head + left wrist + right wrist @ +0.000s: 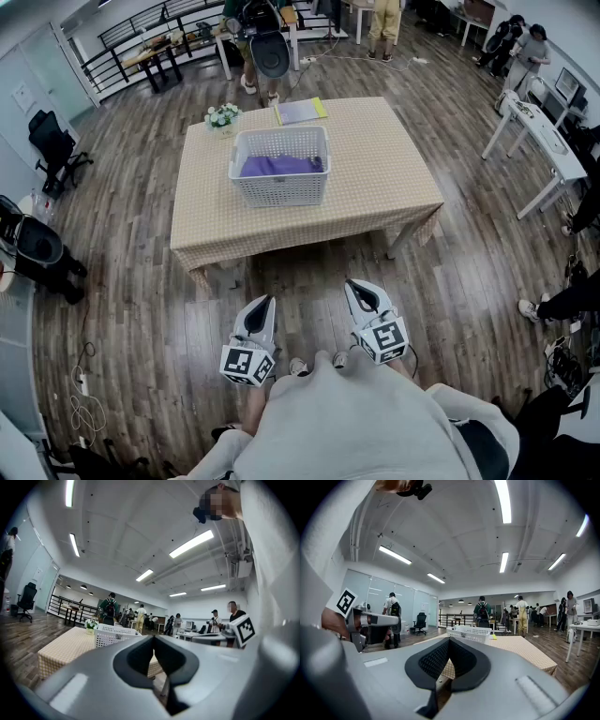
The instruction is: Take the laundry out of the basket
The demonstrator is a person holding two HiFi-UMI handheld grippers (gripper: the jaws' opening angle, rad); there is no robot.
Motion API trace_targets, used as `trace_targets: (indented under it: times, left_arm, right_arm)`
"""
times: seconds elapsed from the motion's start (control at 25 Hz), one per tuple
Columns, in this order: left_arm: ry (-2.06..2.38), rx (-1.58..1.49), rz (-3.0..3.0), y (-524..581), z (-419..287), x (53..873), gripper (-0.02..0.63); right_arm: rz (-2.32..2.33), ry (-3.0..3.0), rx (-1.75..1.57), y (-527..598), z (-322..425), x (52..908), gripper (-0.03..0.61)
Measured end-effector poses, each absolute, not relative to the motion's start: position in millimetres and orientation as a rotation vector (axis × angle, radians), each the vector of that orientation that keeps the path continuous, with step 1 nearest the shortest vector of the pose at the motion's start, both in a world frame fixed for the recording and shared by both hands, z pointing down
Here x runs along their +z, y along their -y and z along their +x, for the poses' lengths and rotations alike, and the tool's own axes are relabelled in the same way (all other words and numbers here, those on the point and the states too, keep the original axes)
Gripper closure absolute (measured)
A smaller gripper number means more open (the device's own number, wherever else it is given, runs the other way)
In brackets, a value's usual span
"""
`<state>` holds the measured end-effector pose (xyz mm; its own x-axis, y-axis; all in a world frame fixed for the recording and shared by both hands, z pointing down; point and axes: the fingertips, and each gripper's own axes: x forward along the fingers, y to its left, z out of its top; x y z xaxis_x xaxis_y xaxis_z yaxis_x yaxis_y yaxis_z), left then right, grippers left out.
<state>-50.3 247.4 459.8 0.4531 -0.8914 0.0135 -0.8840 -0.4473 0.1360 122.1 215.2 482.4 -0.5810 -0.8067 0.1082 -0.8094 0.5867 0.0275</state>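
Observation:
A white slatted laundry basket stands in the middle of a table with a checked cloth. Purple laundry lies inside it. The basket shows far ahead in the left gripper view, and the basket also in the right gripper view. Both grippers are held low near my body, well short of the table. My left gripper and my right gripper are shut, with nothing between the jaws.
A small flower pot and a yellow-edged folder sit at the table's far side. A white desk stands to the right, black chairs to the left. Several people stand in the background.

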Motion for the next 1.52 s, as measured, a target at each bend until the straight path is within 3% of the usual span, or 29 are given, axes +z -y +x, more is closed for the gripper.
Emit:
trace_targets:
  times: [0.96,1.52]
  left_arm:
    - [1.584,-0.072,2.558,-251.4,-14.1,461.2,0.603]
    - [1.615,-0.003,2.531,-254.1,40.7,468.7,0.603]
  right_arm:
    - [1.361,2.735,0.064,-219.0,157.2,485.4,0.581]
    - [1.27,2.798,0.129,-219.9,204.0,498.5,0.58]
